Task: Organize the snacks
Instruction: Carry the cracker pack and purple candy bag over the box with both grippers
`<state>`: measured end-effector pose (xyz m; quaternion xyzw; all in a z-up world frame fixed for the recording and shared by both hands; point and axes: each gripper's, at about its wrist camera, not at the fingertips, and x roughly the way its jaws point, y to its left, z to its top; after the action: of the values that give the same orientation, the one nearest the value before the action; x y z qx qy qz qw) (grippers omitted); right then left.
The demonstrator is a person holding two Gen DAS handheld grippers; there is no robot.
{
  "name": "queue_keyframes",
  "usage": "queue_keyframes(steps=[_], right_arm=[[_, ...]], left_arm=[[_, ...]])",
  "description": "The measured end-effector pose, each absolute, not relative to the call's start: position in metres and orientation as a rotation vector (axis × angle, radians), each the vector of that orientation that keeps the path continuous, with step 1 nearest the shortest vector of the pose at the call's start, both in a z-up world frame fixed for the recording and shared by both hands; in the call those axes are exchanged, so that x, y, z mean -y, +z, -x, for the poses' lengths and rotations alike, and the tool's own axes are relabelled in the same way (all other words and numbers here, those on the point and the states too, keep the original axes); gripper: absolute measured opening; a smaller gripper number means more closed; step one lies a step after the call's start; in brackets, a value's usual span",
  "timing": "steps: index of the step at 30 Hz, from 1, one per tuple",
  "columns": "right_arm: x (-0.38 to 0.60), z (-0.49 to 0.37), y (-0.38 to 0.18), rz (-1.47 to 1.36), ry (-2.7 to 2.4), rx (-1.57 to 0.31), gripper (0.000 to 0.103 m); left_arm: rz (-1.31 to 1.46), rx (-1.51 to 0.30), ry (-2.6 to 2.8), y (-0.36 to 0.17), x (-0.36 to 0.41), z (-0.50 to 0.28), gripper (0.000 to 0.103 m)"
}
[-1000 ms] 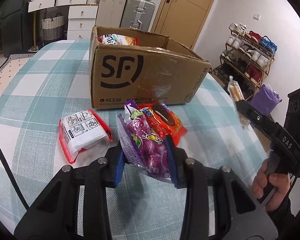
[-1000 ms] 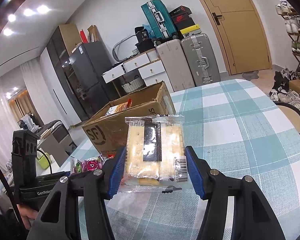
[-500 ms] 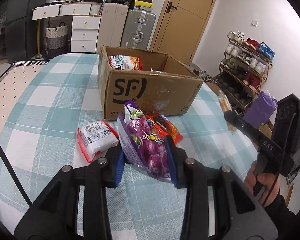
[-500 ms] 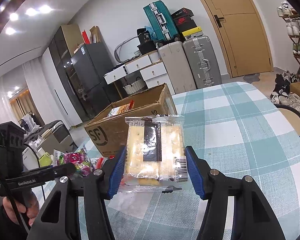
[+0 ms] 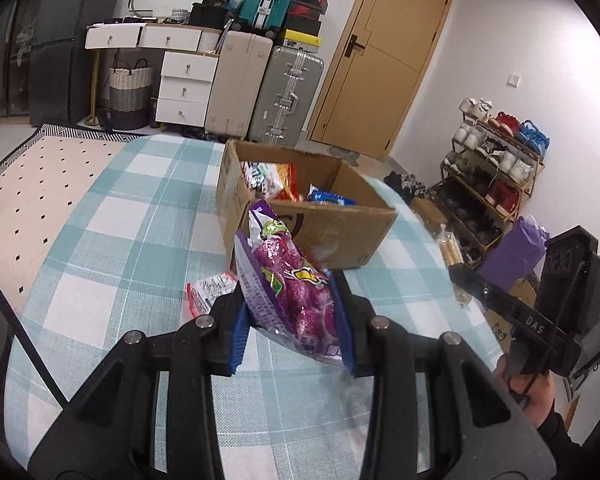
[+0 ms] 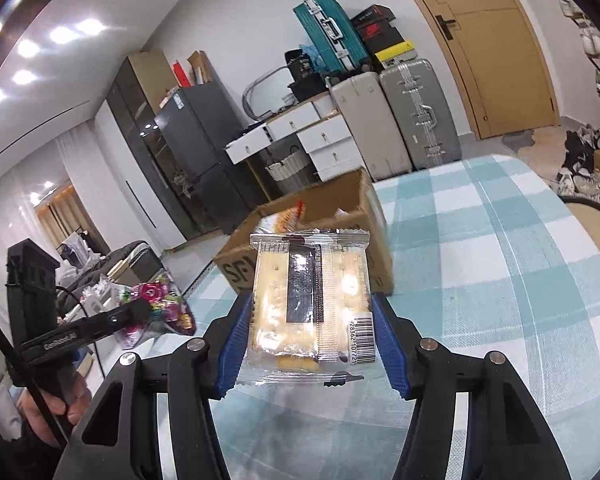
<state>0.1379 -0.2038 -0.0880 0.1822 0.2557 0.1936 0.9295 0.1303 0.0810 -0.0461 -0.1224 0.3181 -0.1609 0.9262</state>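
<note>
Teal-and-white checked cloth covered the table (image 5: 100, 240), with suitcases (image 5: 284, 92), a white drawer unit (image 5: 184, 88) and a wooden door (image 5: 380, 60) behind it. Near the table's far edge stood an open SF cardboard box (image 5: 340, 232) already holding several snack packets (image 5: 272, 178). A red-and-white packet (image 5: 210, 290) lay on the cloth in front of the box, just left of the left gripper (image 5: 294, 316). That gripper's blue pads were clamped on a purple candy bag (image 5: 296, 284), held up off the cloth before the box's near wall. At the table's right edge the right gripper (image 6: 312, 340) had its pads pressed to both sides of a clear packet of sandwich crackers (image 6: 310, 304), held upright in the air, the box beyond it. A hand (image 5: 536, 392) gripped its handle.
</note>
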Motion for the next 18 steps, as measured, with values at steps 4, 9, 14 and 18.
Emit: queue_keyframes(steps=[4, 9, 14, 18], right_arm=[[0.198, -0.136, -0.052, -0.357, 0.435, -0.498, 0.059], [0.187, -0.147, -0.006, -0.336, 0.499, -0.486, 0.059], [0.18, -0.169, 0.033, -0.331, 0.542, -0.486, 0.059], [0.172, -0.192, 0.063, -0.311, 0.566, -0.487, 0.059]], left_arm=[[0.256, -0.619, -0.354, -0.016, -0.087, -0.126, 0.033], [0.241, -0.565, -0.39, 0.026, -0.093, -0.128, 0.033], [0.197, -0.523, -0.419, 0.07, -0.094, -0.136, 0.033], [0.15, -0.522, -0.423, 0.102, -0.085, -0.152, 0.034]])
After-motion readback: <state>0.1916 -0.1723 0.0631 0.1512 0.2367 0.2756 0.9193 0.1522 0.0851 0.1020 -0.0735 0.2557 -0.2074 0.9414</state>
